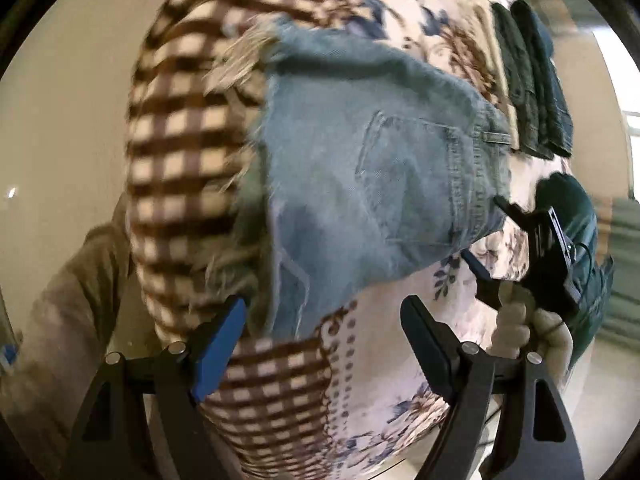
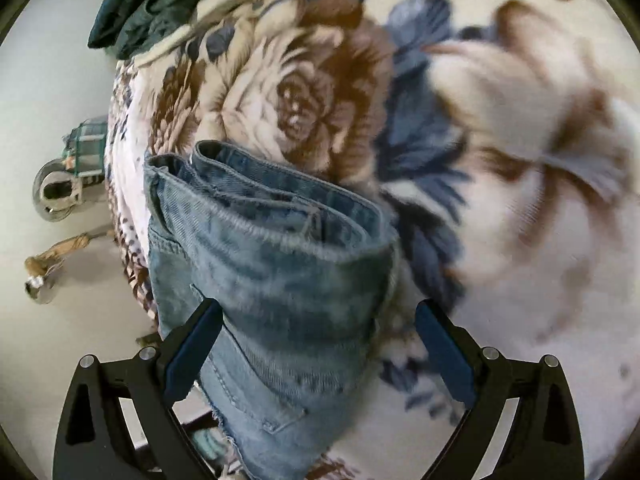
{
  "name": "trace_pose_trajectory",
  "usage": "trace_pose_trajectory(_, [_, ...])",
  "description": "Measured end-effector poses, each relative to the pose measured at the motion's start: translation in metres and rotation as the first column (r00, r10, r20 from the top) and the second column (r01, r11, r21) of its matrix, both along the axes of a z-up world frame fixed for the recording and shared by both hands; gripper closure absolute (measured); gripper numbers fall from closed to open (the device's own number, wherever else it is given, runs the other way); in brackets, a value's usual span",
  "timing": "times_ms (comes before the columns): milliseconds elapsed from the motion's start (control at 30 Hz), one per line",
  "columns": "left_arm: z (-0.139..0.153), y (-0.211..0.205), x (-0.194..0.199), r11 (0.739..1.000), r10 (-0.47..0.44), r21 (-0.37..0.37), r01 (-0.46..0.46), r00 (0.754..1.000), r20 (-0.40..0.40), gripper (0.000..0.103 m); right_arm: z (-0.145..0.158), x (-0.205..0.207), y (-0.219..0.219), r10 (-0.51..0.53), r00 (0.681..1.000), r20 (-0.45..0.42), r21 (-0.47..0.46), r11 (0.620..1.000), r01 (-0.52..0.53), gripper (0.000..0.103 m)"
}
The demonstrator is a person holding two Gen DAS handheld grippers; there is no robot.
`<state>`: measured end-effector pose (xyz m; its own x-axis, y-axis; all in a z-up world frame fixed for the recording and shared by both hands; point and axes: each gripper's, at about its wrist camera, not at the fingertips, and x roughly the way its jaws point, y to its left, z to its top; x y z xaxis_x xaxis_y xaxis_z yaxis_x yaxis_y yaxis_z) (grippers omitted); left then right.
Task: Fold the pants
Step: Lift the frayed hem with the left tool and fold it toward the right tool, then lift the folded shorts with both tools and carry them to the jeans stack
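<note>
One blanket (image 1: 400, 8) covers the whole work surface — floral in brown and blue on cream across most of it, brown-and-cream check toward the left of the left wrist view. On it lies one pair of light blue denim pants (image 1: 360, 184), folded into a compact bundle. In the left wrist view its long axis runs from the frayed hems (image 1: 244, 56) at upper left down toward the waistband at right, a back pocket facing up. In the right wrist view the same pants (image 2: 280, 280) show three or four stacked layers at the folded end, which points up and away from the camera.

Two or three dark green folded garments (image 1: 532, 80) sit in a row on the blanket's far edge, well apart from the denim.

Two grippers are in view. The left gripper (image 1: 324, 332) stands wide open with nothing between its fingers, the pants' near edge just beyond its tips. The right gripper (image 2: 320, 344) is also spread wide — the denim bundle lies between its fingers, ungripped.
</note>
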<state>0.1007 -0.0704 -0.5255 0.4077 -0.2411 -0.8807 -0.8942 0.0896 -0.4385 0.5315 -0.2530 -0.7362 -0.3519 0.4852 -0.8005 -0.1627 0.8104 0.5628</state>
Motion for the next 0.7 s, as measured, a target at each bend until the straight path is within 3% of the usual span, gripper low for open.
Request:
trace_pose_trajectory(33, [0.000,-0.004,-0.003,0.999,0.029,-0.015,-0.029,1.000,0.007,0.025,-0.004,0.000,0.002,0.017,1.000,-0.006,0.007,1.000,-0.017,0.011])
trace_pose_trajectory(200, [-0.012,-0.023,0.006,0.987,0.128,-0.099,-0.124,0.991,0.043,0.025,0.008,-0.004,0.003,0.074,0.997,0.003,0.023,0.997,-0.075,0.012])
trace_pose_trajectory(333, [-0.037,-0.034,0.018,0.958,0.241,-0.177,-0.227,0.969,0.063,0.025,0.008,-0.008,-0.009,0.091,0.996,-0.019,0.025,0.996,-0.090,0.012])
trace_pose_trajectory(433, [-0.064,-0.037,0.022,0.913,0.359,-0.232,-0.336,0.931,0.069,0.025,0.001,-0.006,-0.015,0.081,0.996,-0.037,0.035,0.996,-0.080,0.012])
trace_pose_trajectory(600, [-0.105,-0.026,0.018,0.793,0.569,-0.298,-0.532,0.821,0.045,0.027,-0.008,-0.001,-0.011,0.057,0.997,-0.046,0.064,0.997,-0.054,0.012])
trace_pose_trajectory(700, [-0.115,-0.021,0.015,0.735,0.638,-0.323,-0.596,0.769,0.033,0.026,-0.016,0.002,-0.007,0.017,0.998,-0.056,0.092,0.996,-0.012,0.011])
